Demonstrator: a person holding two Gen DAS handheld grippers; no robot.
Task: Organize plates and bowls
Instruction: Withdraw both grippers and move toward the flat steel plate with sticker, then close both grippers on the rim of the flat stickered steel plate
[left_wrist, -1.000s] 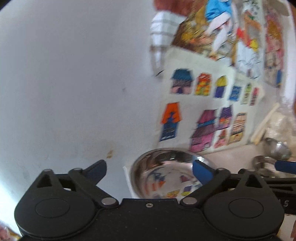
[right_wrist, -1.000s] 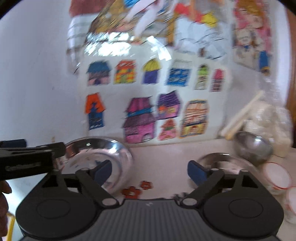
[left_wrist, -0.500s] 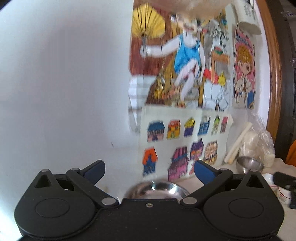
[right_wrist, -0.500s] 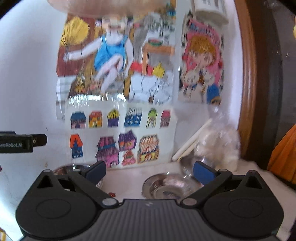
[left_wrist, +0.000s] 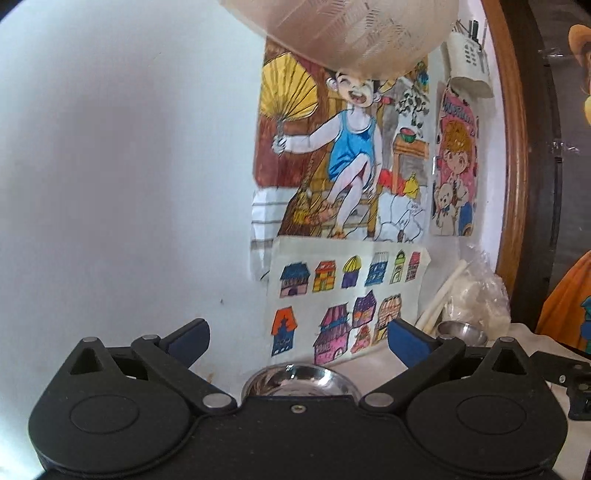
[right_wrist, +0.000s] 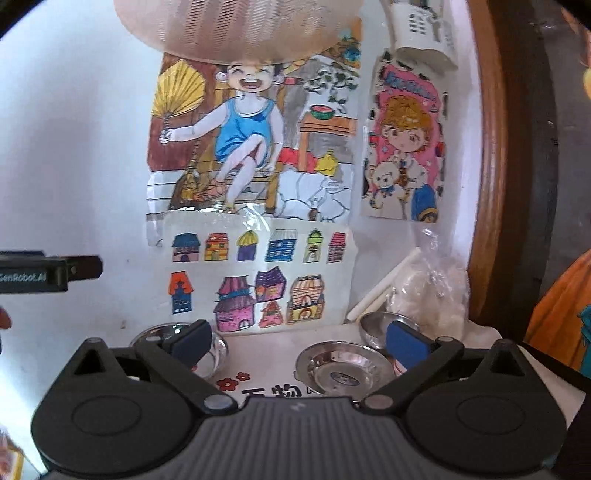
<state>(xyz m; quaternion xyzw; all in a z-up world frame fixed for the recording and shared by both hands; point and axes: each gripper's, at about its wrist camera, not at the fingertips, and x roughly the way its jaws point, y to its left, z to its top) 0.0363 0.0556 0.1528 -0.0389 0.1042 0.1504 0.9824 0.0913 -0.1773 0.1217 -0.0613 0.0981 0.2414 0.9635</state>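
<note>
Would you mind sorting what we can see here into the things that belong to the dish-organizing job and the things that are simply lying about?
Part of the job:
- large steel bowl on the left
- shallow steel plate
- small steel bowl behind it

Just lying about:
- clear bag of white stuff
- white stick leaning on the wall
- drawings taped to the wall
- utensil holder

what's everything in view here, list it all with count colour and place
steel bowl: 1, silver, table left by the wall
steel plate: 1, silver, table centre
small steel bowl: 1, silver, behind the plate
plastic bag: 1, clear with white contents, right against the wall
white stick: 1, leaning beside the bag
drawings: 3 sheets, multicoloured, taped to the wall
colander: 1, pale pink, hanging at top
left gripper: black, blue fingers, open, empty
right gripper: black, blue fingers, open, empty
</note>
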